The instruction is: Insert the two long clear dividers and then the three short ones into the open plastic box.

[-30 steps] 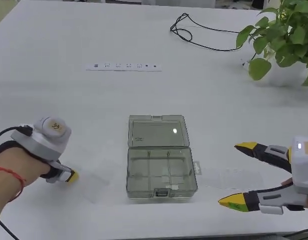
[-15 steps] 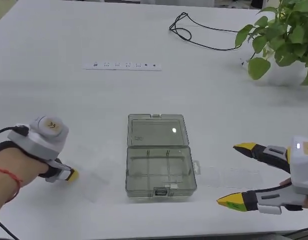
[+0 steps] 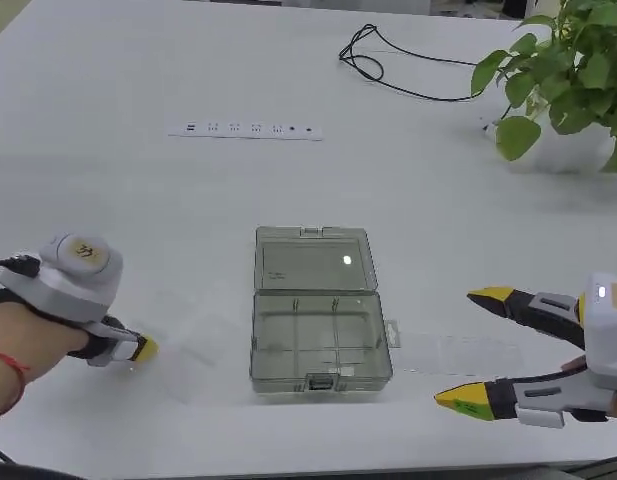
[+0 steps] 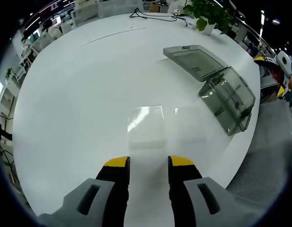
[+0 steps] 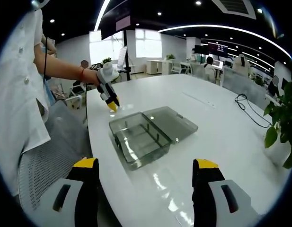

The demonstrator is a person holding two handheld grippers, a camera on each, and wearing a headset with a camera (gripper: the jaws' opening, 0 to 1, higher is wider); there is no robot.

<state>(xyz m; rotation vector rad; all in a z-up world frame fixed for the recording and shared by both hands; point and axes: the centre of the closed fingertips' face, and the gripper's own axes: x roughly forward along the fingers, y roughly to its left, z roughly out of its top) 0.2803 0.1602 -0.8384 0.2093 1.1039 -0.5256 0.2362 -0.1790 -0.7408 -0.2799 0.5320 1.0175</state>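
Nearest us, left of the box [image 3: 321, 381], the left gripper [image 4: 149, 162] hangs low over the table [image 3: 138, 220], jaws parted only a little and empty, nosed straight at the clear dividers [image 4: 146, 124] lying flat just beyond its tips. Right of the box, the right gripper [image 3: 476, 348] is spread wide and also empty, with more clear pieces [image 3: 466, 350] flat on the table between it and the box. The pickup is the tricky part, I'd say: thin flat plastic gives the jaws nothing to bite. Best to work one tip under an edge, pinch near an end, stand the piece upright, then lower it square into its slots. The free gripper could steady the box wall. Faint lines cross the inside of the box; whether they are slots or dividers, I can't tell. Behind the box its lid [image 3: 313, 260] lies open flat, and well beyond sit a power strip [image 3: 246, 129], a cable [image 3: 388, 65] and a plant [image 3: 568, 70].
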